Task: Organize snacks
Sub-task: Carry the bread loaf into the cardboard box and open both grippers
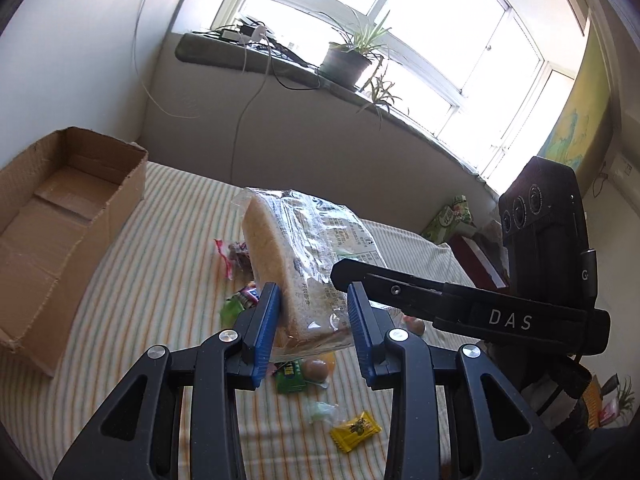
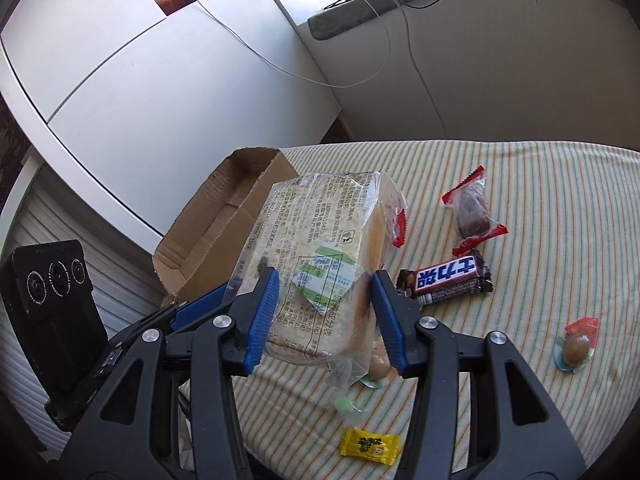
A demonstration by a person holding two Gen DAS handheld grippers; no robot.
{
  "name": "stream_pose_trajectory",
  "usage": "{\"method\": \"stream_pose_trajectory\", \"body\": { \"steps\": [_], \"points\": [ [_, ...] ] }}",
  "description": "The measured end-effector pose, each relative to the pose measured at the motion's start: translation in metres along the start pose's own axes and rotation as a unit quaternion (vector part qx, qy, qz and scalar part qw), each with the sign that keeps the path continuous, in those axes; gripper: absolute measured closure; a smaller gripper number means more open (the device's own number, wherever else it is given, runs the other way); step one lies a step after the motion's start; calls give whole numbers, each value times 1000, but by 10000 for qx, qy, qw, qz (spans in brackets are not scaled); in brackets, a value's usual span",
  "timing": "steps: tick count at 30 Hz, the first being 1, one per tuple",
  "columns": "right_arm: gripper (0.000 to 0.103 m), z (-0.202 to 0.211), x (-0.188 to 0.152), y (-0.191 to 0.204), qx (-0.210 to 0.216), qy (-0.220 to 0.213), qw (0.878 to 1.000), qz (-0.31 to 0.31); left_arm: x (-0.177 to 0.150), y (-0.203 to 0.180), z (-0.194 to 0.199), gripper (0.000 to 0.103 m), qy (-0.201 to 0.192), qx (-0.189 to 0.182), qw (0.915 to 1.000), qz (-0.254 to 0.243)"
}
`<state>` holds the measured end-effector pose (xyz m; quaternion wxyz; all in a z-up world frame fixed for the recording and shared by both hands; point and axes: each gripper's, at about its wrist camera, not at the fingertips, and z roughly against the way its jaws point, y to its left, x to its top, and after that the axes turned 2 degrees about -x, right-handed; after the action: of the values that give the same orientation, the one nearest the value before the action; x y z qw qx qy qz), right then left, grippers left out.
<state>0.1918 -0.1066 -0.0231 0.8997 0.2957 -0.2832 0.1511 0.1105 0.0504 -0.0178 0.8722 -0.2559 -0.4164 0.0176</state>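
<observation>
Blue fingers (image 1: 269,320) of your left gripper (image 1: 314,312) sit closest to the lens, pinching the near end of the bread bag (image 1: 296,264) across its thin side, so the loaf stands on edge and runs away from you. Your right gripper (image 2: 324,308) clamps the same bag (image 2: 320,248) from the other side, across its broad labelled face, its fingers (image 2: 264,312) pressed into the wrapper. Between the two, the bag hangs clear above the striped tabletop (image 1: 160,272), over a scatter of small sweets. What matters for the coming move is the box (image 1: 68,208): it lies open to the left of the bread, long axis running roughly the same way as the loaf, and your left hand is the nearer one to it. Judging by that, a sideways carry to the left should do, with little turning. A chocolate bar (image 2: 448,280) and a yellow candy (image 2: 370,446) remain loose on the cloth.
</observation>
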Motion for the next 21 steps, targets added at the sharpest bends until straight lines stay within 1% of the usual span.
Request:
{"method": "stream_pose_trajectory", "body": {
  "steps": [6, 11, 21],
  "points": [
    [53, -24, 11, 40, 246, 83, 9991, 336, 6, 31, 34, 71, -296, 319, 9990, 124],
    [53, -46, 19, 73, 438, 150, 9972, 588, 13, 57, 53, 71, -503, 568, 9967, 280],
    [53, -99, 32, 125, 773, 388, 9918, 938, 15, 107, 82, 71, -738, 1076, 9898, 580]
  ]
}}
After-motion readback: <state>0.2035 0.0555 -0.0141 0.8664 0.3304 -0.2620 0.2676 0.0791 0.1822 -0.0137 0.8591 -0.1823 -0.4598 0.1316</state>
